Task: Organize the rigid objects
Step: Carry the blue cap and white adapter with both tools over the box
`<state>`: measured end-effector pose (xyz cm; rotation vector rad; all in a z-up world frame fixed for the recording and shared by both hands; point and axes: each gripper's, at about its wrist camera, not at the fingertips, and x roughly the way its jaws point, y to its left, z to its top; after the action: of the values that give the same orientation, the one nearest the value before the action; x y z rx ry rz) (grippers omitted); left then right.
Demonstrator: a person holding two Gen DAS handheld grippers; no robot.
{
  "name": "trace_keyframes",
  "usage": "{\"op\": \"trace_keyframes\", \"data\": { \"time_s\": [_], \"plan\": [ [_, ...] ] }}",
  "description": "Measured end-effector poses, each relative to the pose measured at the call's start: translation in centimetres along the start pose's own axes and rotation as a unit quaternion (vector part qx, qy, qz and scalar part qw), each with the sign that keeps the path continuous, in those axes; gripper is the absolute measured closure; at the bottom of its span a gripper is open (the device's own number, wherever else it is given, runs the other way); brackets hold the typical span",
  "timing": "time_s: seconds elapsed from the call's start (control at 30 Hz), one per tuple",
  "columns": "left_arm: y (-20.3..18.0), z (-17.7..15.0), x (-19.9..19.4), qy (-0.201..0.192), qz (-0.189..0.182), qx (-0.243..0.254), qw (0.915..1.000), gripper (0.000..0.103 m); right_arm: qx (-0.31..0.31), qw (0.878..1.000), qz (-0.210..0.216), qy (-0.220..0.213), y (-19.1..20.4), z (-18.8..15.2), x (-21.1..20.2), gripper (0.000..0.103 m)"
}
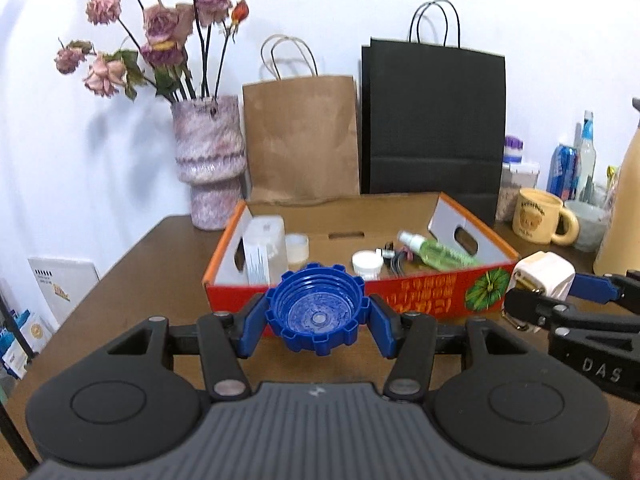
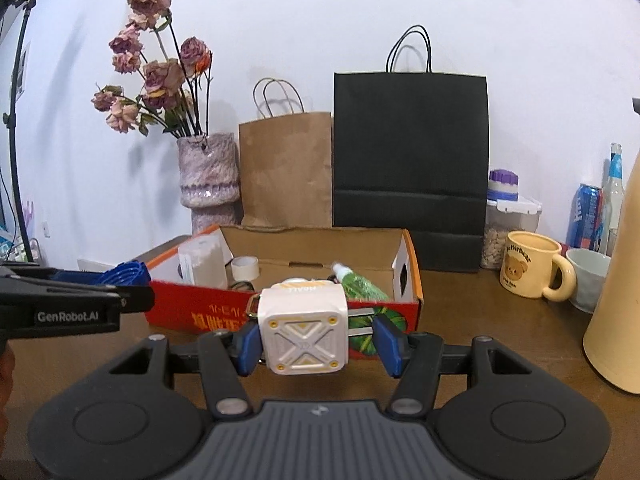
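Left wrist view: the left gripper (image 1: 318,314) is partly open and squeezes a blue jug cap (image 1: 317,308), held up in front of the red cardboard box (image 1: 420,296). Right wrist view: the right gripper (image 2: 316,340) squeezes a white cube (image 2: 303,330) just before that box.

Left gripper (image 1: 318,316): matte black plastic frame, two round disc housings at the base, each with an embossed ring. Grey ribbed panel between them, small white mark at its top edge. Black linkage bars pinned with silver round-head pivots. Blue plastic fingers (image 1: 251,330) on the tips.

Right gripper (image 2: 316,340): same build, black discs, grey ribbed centre, silver pivots, blue fingers (image 2: 387,344). Side plates carry white lettering, "GenRobot.AI" on one, "DAS" on the other.
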<state>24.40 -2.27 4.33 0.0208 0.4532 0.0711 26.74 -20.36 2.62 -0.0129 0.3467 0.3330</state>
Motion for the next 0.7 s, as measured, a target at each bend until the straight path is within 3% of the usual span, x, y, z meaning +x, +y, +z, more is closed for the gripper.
{"op": "trace_keyframes", "data": {
  "time_s": [0.33,0.7],
  "plan": [
    [-0.3,2.8,1.0,-0.039,0.007,-0.006,0.9992,0.048,0.004,1.000,-0.001,-0.021,0.4,2.6,2.1,0.047],
    [-0.6,5.3,4.5,-0.055,0.021,-0.029,0.9978,0.048,0.024,0.999,-0.009,-0.023,-0.6,4.8,6.4,0.046]
  ]
}}
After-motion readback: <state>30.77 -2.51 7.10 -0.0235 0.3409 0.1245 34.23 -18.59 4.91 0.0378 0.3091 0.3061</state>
